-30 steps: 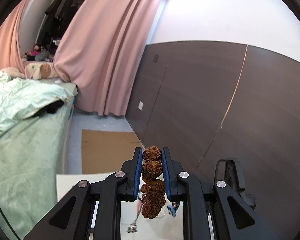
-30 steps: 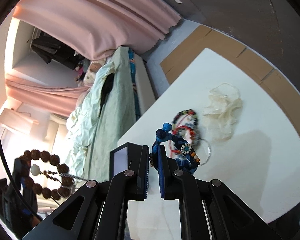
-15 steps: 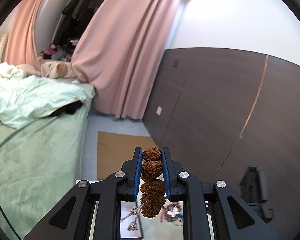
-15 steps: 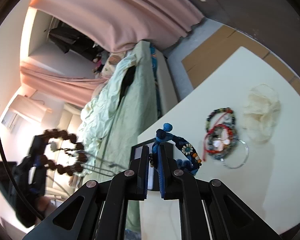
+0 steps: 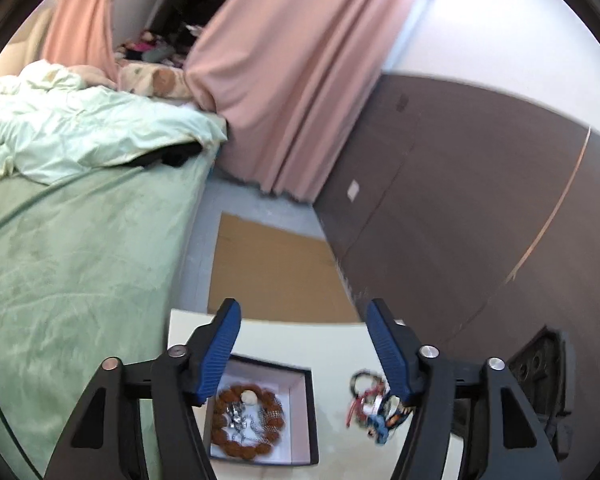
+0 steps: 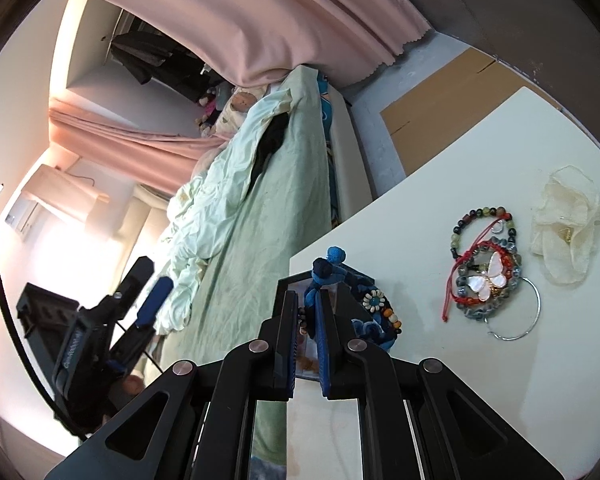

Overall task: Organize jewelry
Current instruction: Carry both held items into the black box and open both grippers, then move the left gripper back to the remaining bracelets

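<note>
A bracelet of large, rough brown seed beads (image 5: 247,422) is seen from the left wrist view, coiled in a ring with one pale bead at its far side and a silver chain heaped in its middle. It lies inside a shallow black-walled box (image 5: 310,412) with a pale lining, set on the white table (image 5: 332,344). The left gripper (image 5: 302,344) hangs above the box with its jaws opening and nothing between the blue pads.

To the right of the box a small heap of bracelets (image 6: 486,276) rests on the table: dark mixed beads, a red cord, a white butterfly charm and a thin silver hoop. Just beyond it lies a crumpled sheer pouch (image 6: 566,226).

The right gripper (image 6: 308,316) is clamped on a blue knotted-cord bracelet (image 6: 374,310) carrying a white flower bead and small coloured beads; the cord's knots stand up past the fingertips.

In the right wrist view most of the box is covered by the gripper and the held bracelet. In the left view the heap is blurred and partly hidden behind the right finger.
</note>
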`<state>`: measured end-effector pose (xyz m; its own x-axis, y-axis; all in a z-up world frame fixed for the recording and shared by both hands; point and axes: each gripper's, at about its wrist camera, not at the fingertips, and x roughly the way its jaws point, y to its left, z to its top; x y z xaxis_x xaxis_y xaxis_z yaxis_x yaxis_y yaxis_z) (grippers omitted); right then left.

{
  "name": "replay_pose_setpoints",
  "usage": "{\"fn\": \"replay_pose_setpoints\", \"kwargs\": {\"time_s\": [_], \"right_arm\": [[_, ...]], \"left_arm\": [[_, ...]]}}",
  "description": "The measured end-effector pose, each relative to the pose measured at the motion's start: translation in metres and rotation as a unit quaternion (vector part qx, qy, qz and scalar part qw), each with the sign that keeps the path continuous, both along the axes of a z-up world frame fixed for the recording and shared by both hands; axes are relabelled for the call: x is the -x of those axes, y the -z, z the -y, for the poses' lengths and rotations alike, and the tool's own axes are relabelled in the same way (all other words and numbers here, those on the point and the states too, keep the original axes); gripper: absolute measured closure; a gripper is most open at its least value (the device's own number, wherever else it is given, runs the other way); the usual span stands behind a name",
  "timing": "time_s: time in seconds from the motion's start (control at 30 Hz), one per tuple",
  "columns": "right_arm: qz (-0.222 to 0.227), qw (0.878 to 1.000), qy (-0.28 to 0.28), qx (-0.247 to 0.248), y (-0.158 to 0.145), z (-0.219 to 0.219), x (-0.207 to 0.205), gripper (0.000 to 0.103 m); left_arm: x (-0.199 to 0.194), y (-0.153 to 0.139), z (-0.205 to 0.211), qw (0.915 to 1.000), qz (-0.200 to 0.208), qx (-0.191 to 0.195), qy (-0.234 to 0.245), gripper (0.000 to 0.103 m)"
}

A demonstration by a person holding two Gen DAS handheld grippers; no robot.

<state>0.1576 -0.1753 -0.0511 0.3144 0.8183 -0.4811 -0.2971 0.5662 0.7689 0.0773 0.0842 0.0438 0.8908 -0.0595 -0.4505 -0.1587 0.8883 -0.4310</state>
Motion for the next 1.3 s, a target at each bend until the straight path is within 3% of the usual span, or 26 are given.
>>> {"fn": "replay_pose_setpoints", "kwargs": {"time_s": [0.6,0.63,0.7,0.73,0.77,1.3], "right_arm": [[0.028,0.997,-0.061,-0.042,0.002,-0.067,0.004,0.092],[0.03,0.997,-0.067,-0.03,0.002,-0.074,0.004,0.091],[0.02,0.997,-0.079,-0.016,0.007,-0.08,0.002,0.063],[0.016,0.997,-0.075,-0.013,0.008,-0.08,0.002,0.041],[0.019,0.998,-0.062,-0.012,0.008,-0.076,0.002,0.039],[0.036,0.998,0.027,0.042,-0.013,0.0,0.009,0.039]], "left_arm": [[0.012,0.011,-0.033,0.9986,-0.019,0.029,-0.039,0.036],[0.013,0.011,-0.035,0.9985,-0.02,0.03,-0.041,0.036],[0.014,0.012,-0.038,0.9983,-0.022,0.033,-0.043,0.036],[0.014,0.013,-0.039,0.9982,-0.023,0.034,-0.044,0.036],[0.014,0.013,-0.04,0.9981,-0.024,0.034,-0.045,0.036],[0.013,0.02,-0.008,0.9989,-0.038,0.026,-0.011,0.035]]}}
